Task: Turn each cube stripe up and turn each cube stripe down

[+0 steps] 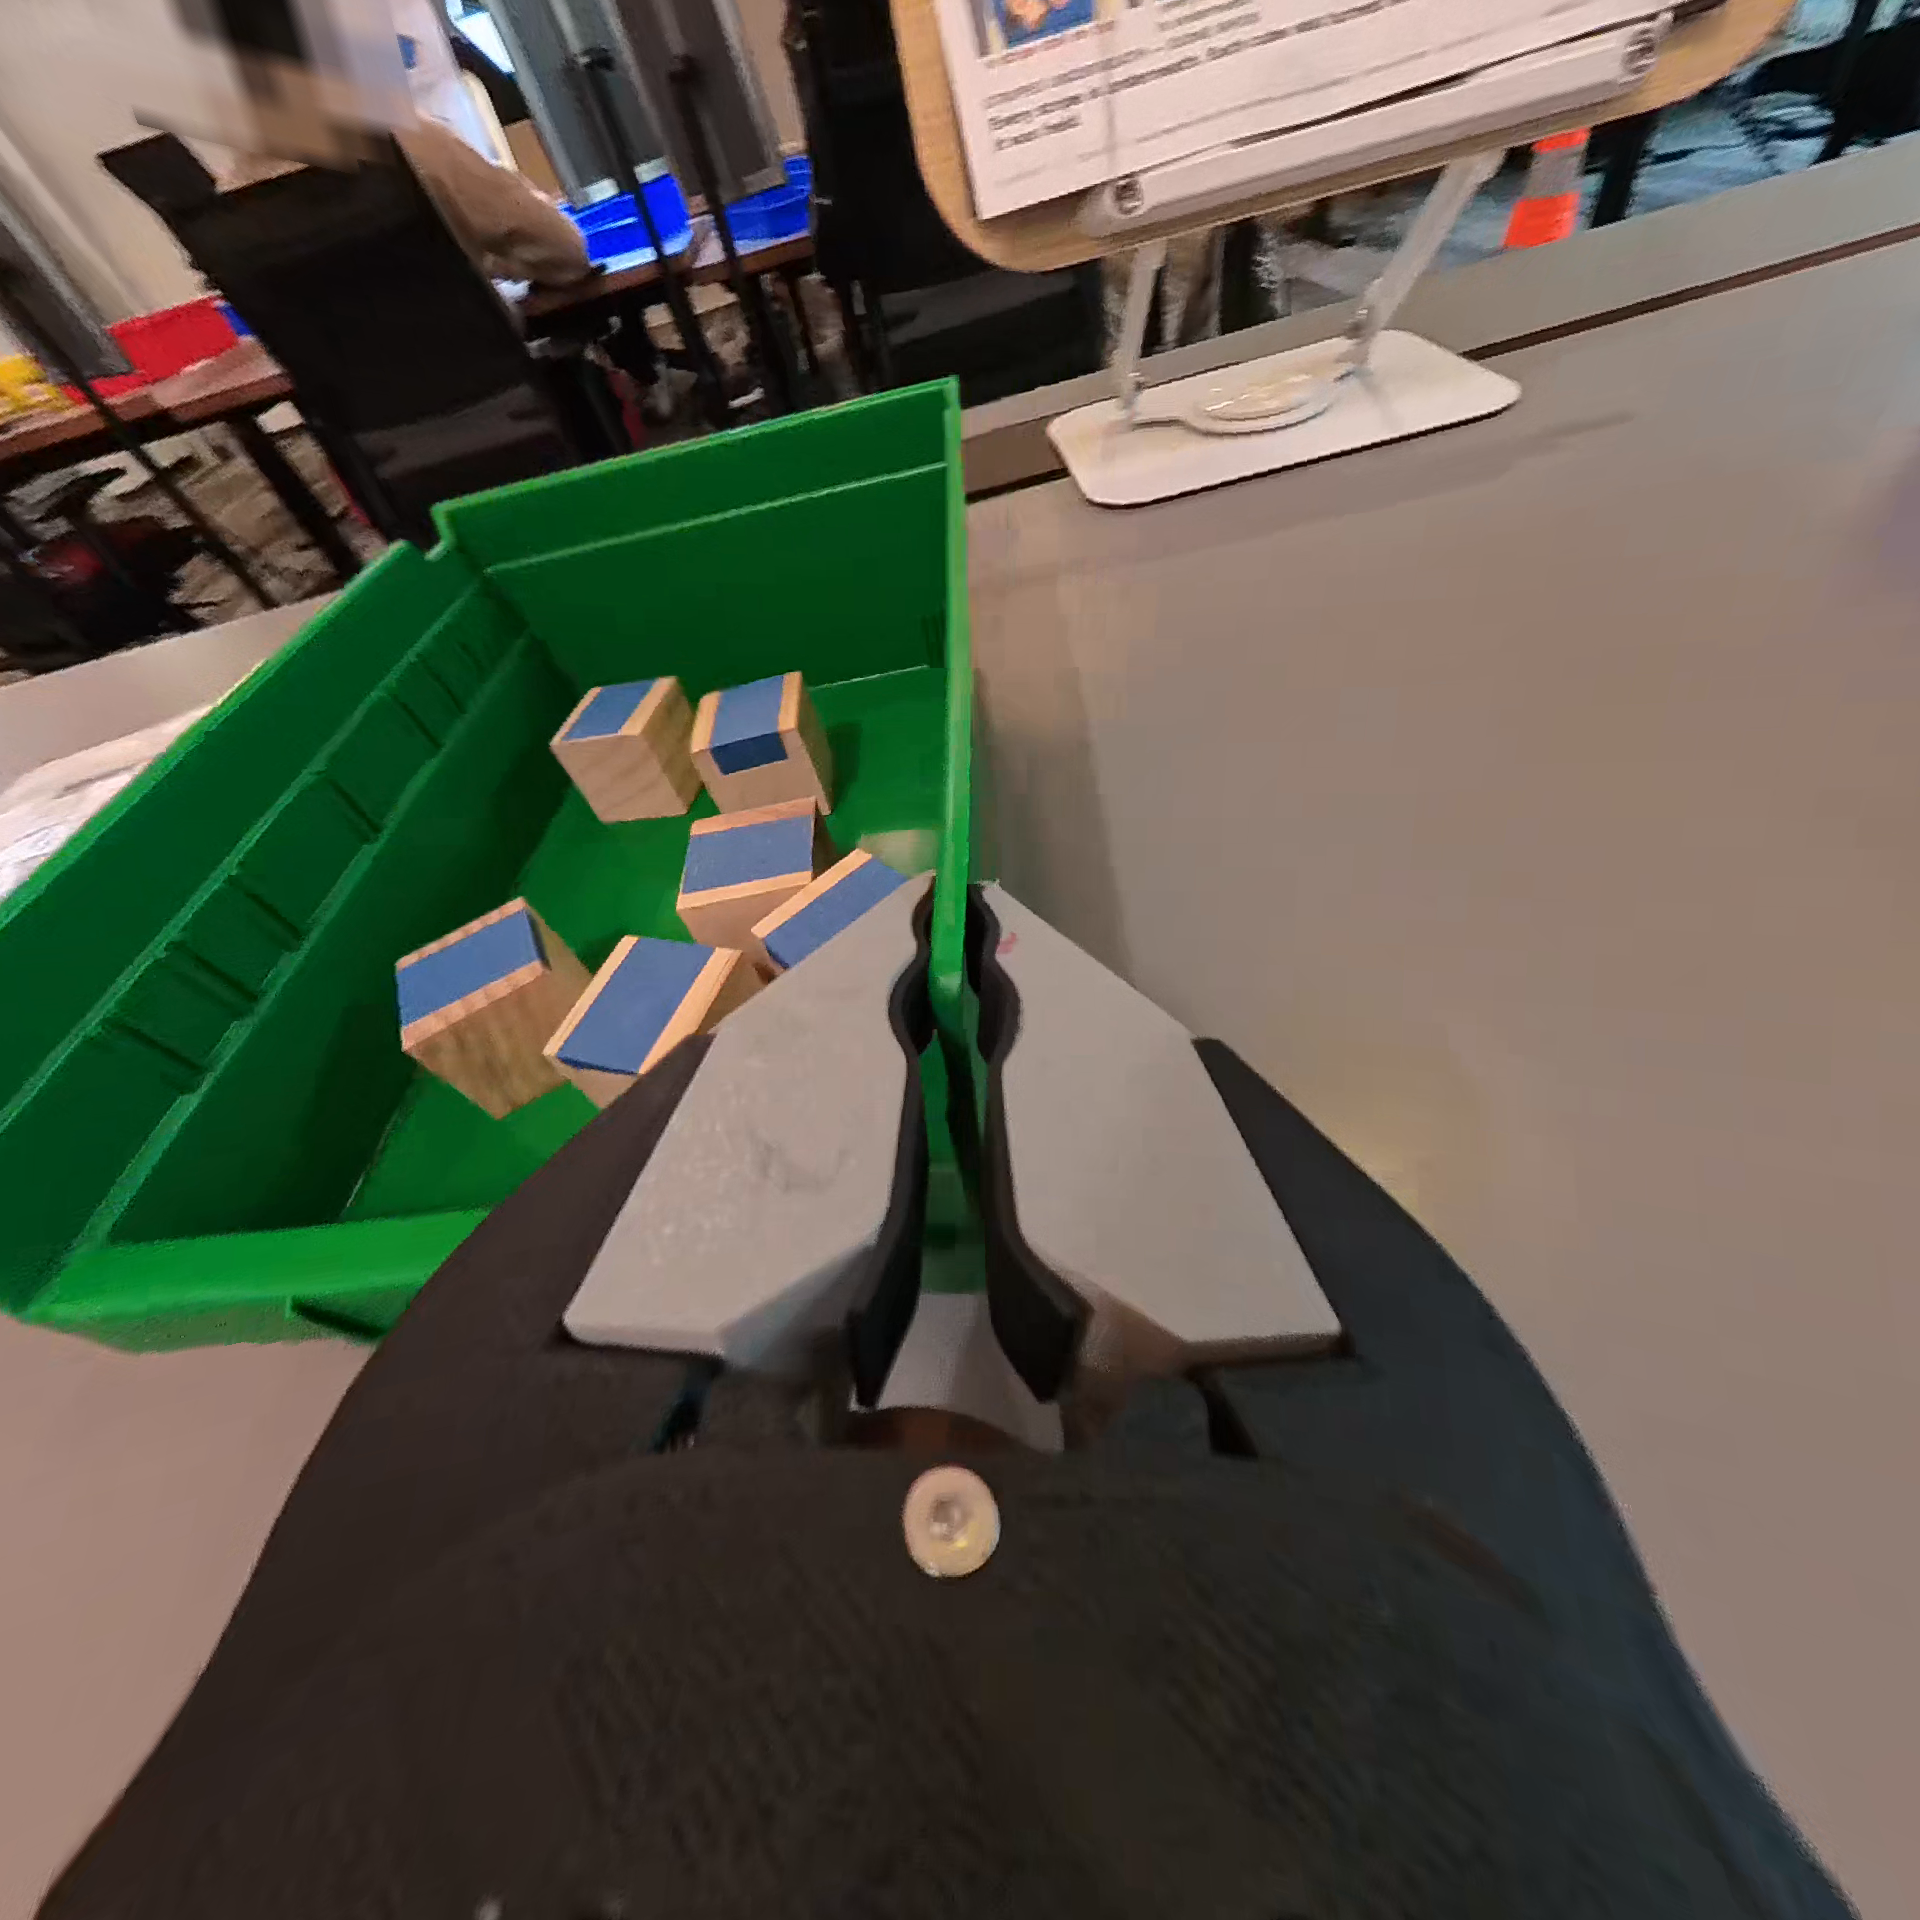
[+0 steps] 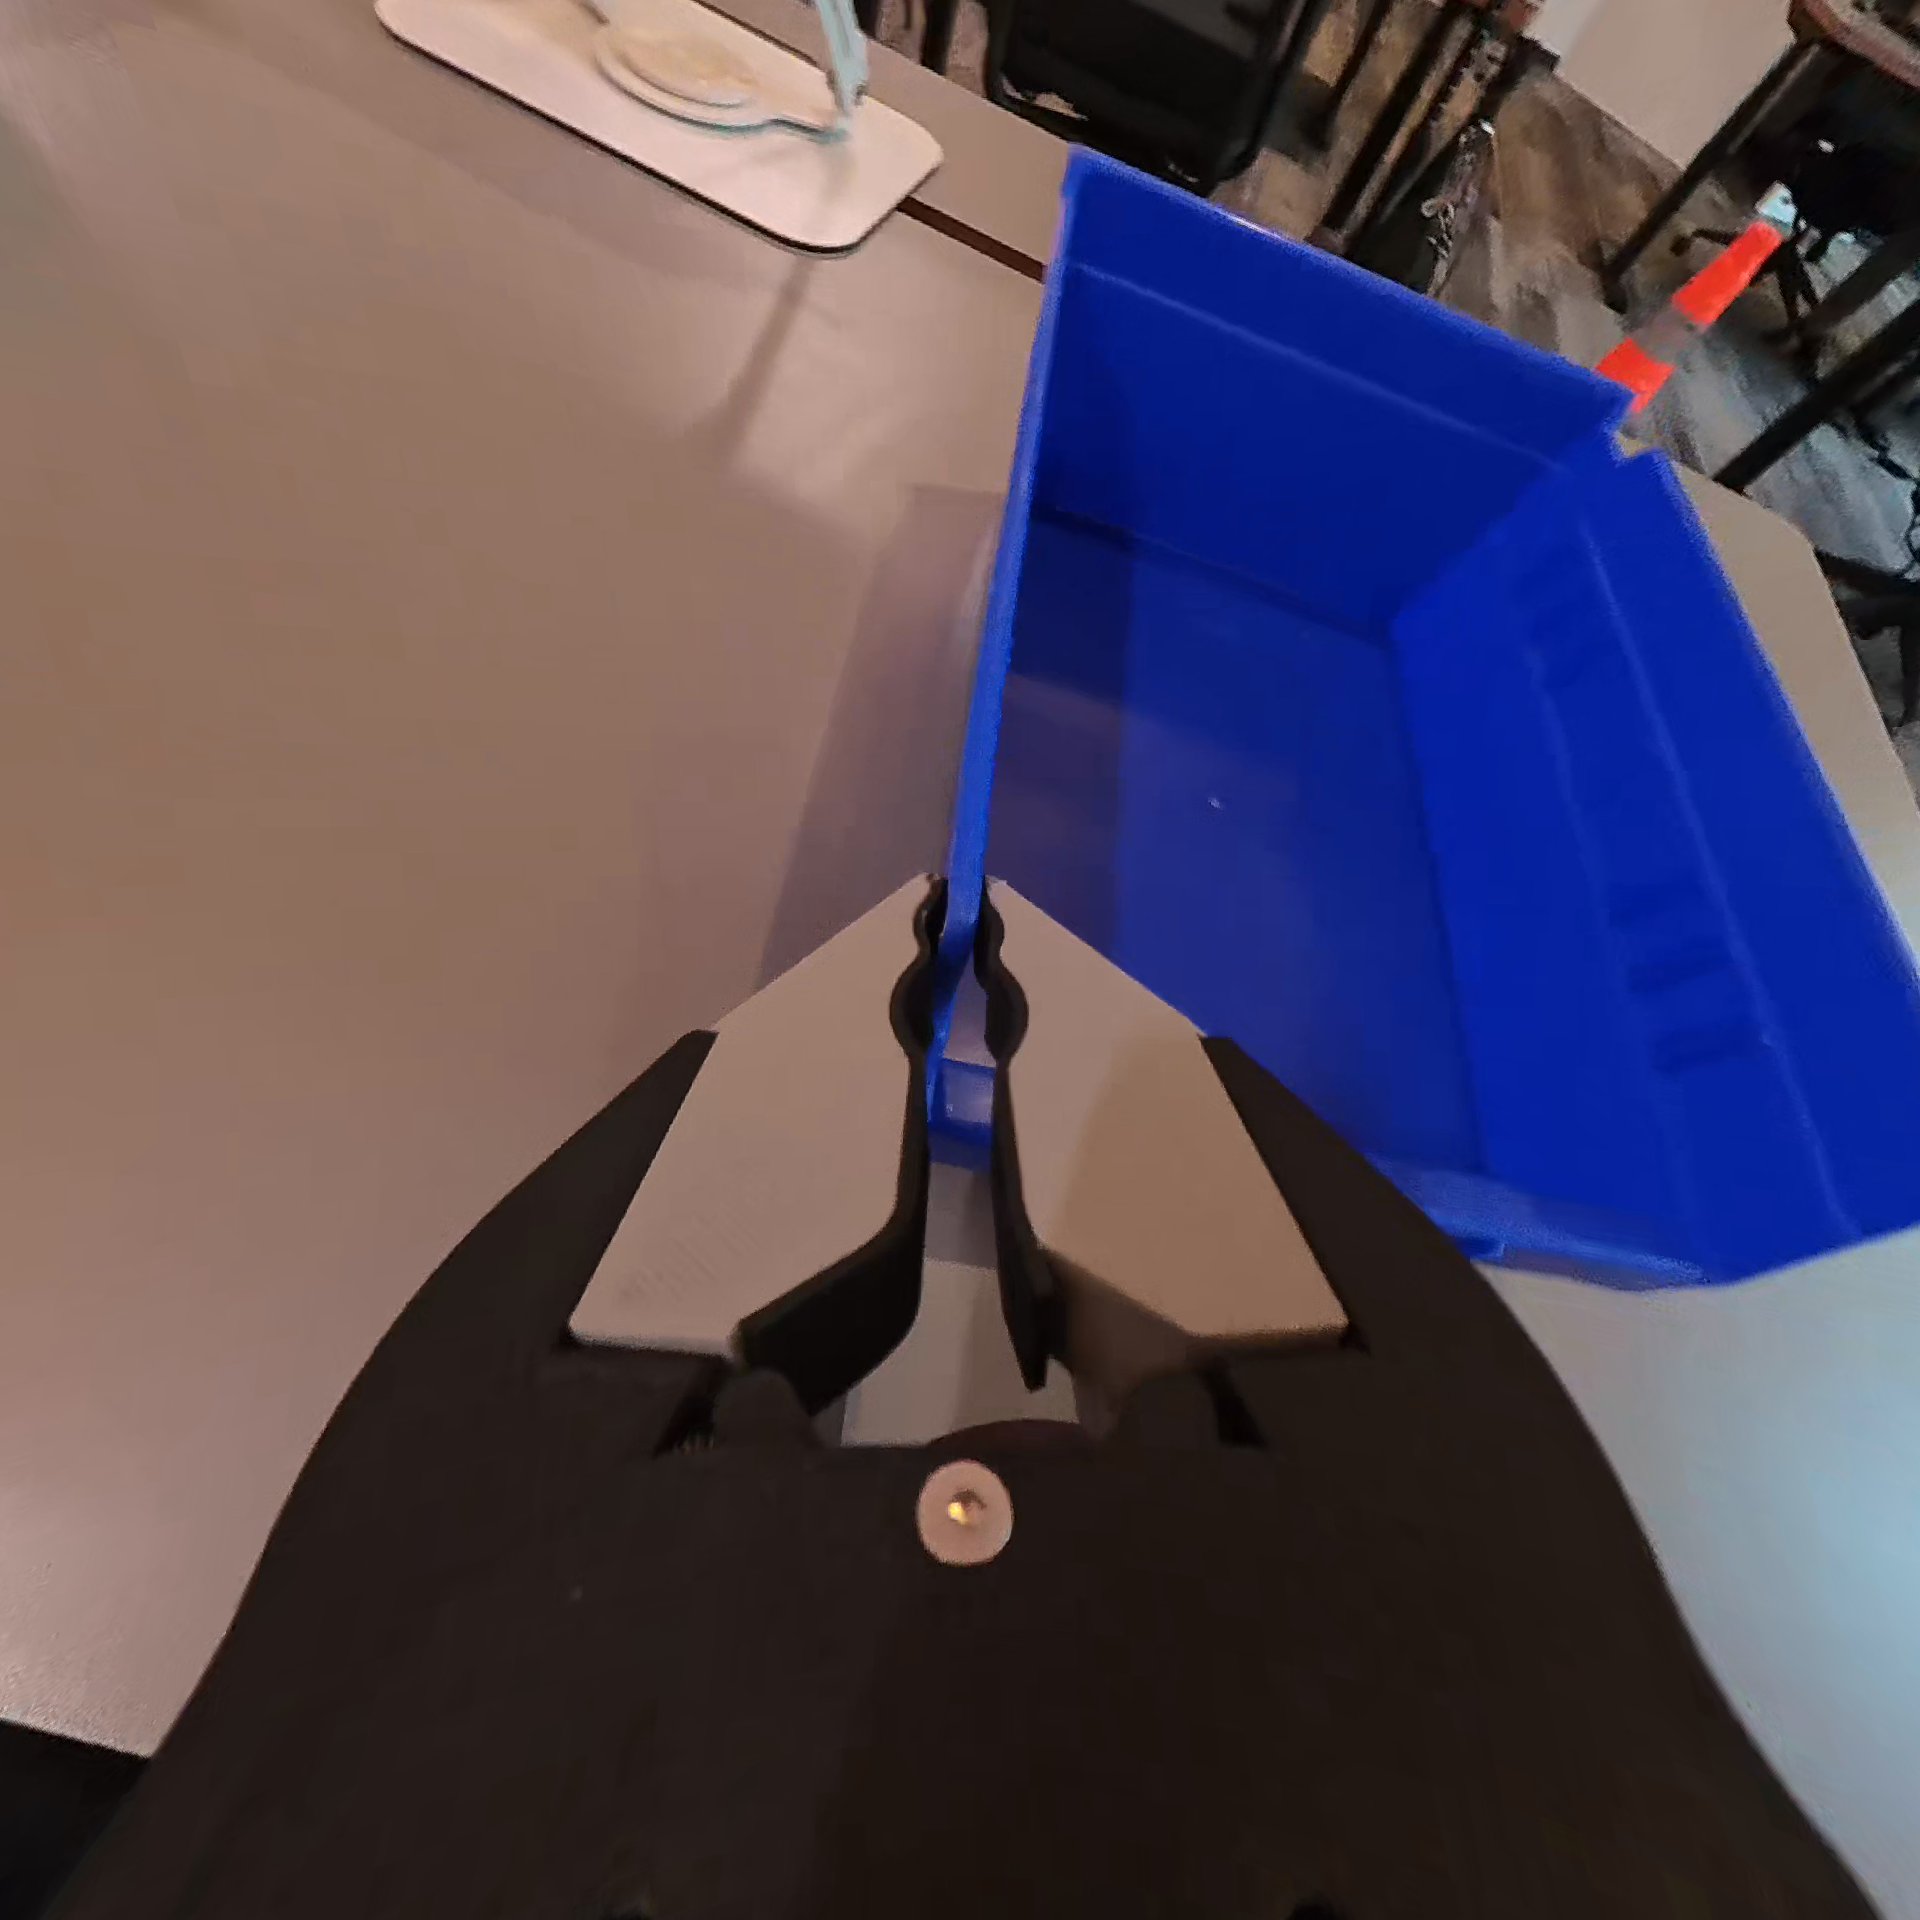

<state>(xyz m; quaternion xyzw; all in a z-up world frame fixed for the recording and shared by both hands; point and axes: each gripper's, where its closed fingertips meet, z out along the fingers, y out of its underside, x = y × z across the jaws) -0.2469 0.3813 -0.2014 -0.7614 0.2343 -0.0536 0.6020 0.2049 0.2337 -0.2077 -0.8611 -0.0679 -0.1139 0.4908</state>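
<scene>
In the left wrist view a green bin holds several wooden cubes with blue stripes mostly facing up. My left gripper is shut on the green bin's right wall, one finger inside and one outside. In the right wrist view a blue bin stands on the grey table and holds nothing. My right gripper is shut on the blue bin's left wall near its front corner. The blue bin looks tilted in the view.
A white stand base holding a board with papers stands at the table's far side; it also shows in the right wrist view. Chairs, tables and an orange cone lie beyond the table edge. A person sits far back left.
</scene>
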